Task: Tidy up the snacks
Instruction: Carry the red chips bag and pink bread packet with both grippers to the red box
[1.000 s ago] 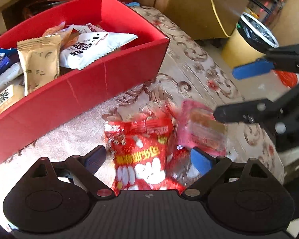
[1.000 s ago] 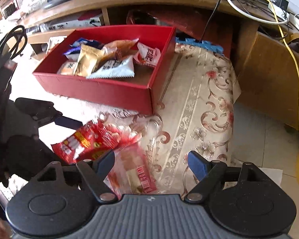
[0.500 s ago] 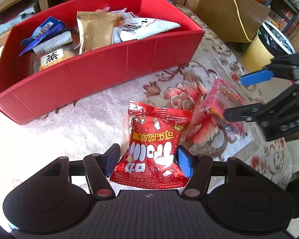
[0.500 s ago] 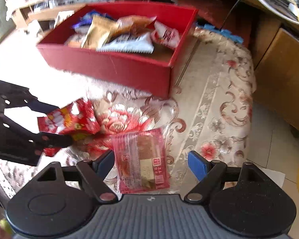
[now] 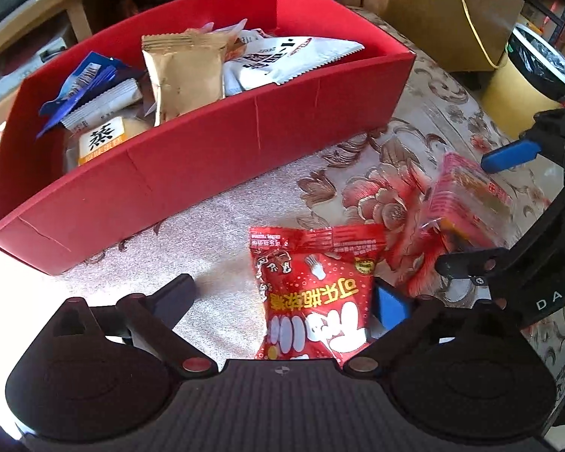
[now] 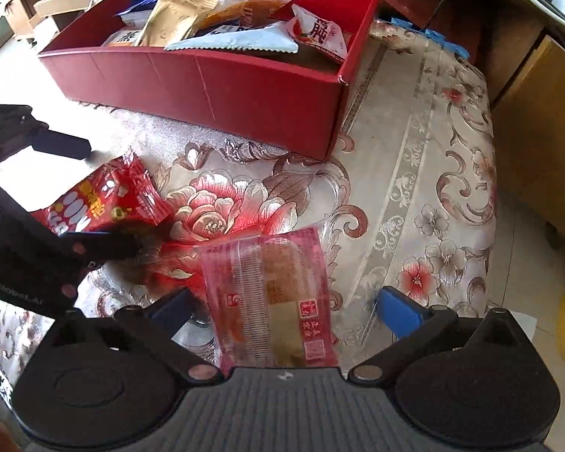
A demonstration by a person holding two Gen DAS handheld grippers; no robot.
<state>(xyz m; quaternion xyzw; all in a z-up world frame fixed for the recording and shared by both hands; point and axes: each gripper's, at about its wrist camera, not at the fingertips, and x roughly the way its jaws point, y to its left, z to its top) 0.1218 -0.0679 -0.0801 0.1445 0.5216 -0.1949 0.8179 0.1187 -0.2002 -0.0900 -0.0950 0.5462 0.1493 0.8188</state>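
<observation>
while each hand-held gripper stays spread, red snack bag [image 5: 316, 297] lies between left's fingers, pink packet [image 6: 271, 293] between right's.

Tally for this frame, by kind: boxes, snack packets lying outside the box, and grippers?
Red box: 1
Packets outside the box: 2 (red packet, pink packet)
Grippers: 2 (left gripper, right gripper)
Total: 5

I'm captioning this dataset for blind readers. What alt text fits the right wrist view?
The open right gripper frames a pink clear-wrapped cake on a floral tablecloth. At left, the left gripper straddles a red candy bag; behind stands a red box of snacks.
</observation>
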